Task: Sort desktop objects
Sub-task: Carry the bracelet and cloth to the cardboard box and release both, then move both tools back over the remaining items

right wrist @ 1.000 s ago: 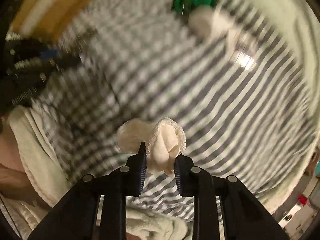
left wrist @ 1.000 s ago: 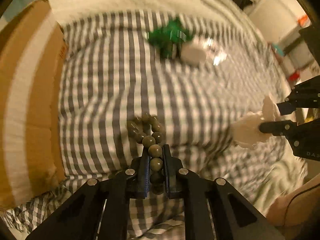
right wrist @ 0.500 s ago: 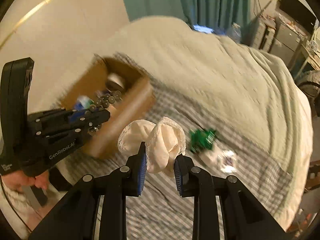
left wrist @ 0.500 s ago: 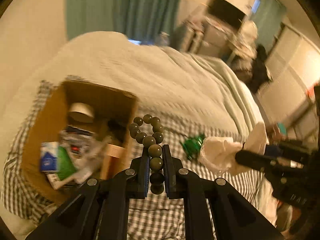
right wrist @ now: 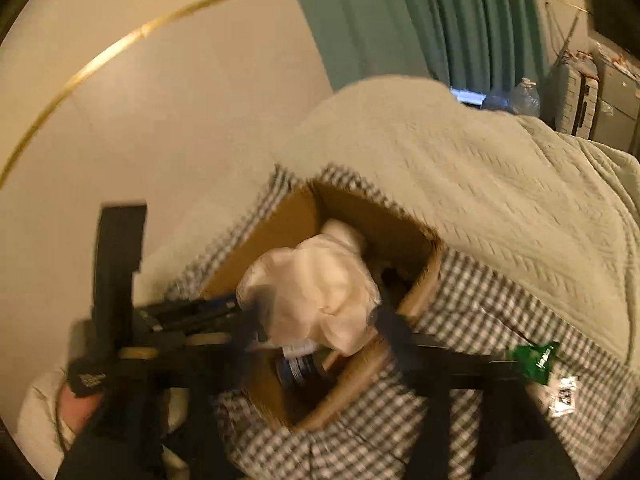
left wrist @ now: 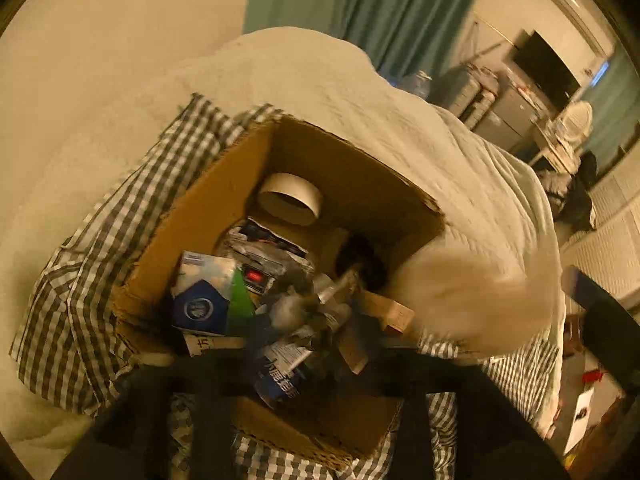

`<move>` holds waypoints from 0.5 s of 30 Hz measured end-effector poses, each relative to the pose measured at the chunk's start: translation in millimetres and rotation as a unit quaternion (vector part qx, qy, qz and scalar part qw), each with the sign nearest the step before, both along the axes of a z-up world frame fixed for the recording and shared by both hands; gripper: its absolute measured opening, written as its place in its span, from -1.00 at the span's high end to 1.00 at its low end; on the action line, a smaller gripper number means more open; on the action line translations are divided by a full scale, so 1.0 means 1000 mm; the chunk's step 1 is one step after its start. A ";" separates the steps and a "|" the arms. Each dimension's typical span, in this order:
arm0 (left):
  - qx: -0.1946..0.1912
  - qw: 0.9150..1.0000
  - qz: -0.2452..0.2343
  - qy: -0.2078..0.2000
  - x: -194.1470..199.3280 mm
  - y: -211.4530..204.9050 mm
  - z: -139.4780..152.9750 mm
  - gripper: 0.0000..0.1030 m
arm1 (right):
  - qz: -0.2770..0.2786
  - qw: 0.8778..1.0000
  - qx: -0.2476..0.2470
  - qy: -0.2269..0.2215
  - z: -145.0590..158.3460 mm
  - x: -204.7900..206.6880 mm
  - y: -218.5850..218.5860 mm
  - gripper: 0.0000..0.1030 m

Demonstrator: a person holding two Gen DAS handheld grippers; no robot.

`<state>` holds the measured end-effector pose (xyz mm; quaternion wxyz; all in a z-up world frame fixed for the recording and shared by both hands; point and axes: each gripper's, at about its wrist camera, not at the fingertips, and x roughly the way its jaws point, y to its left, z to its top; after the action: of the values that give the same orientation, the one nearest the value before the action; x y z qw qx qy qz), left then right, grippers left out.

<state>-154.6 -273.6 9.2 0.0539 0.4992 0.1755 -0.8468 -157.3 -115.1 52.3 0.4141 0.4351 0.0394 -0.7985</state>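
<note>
Over the crammed brown cardboard box (left wrist: 224, 200) on the checked cloth (right wrist: 480, 300), both pairs of jaws are being opened, the crumpled white fabric (right wrist: 320, 292) blocking the box's contents, unclamped.

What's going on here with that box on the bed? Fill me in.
A person is sorting loose items into a cardboard box that sits on a checked cloth on the bed. Both hand-held grippers are over the box with their jaws opening. The right hand-held gripper is letting go of a white cloth bundle, which is dropping into the box. The left hand-held gripper is blurred, with nothing clearly between its jaws. A green packet lies on the checked cloth outside the box.
</note>
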 end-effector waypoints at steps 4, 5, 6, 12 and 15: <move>0.008 0.999 0.035 0.016 0.000 -0.015 0.002 -0.85 | -0.023 1.000 -0.016 0.010 0.008 -0.008 0.012 -0.73; 0.014 0.999 0.038 0.013 -0.001 -0.017 0.000 -0.85 | -0.033 0.999 -0.015 0.011 0.008 -0.012 0.019 -0.73; 0.018 0.999 0.040 0.012 -0.001 -0.016 0.000 -0.85 | -0.039 0.999 -0.012 0.009 0.008 -0.014 0.023 -0.73; 0.001 1.000 0.005 0.017 0.001 0.021 0.004 -0.86 | -0.089 0.995 0.037 0.019 0.003 -0.033 0.076 -0.73; -0.012 0.999 -0.027 0.023 -0.001 0.053 0.003 -0.87 | -0.117 0.990 0.062 0.039 0.003 -0.042 0.112 -0.73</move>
<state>-155.6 -221.0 12.1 0.0331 0.4835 0.1531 -0.8612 -199.7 -3.6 55.6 0.2886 0.4303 0.0536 -0.8536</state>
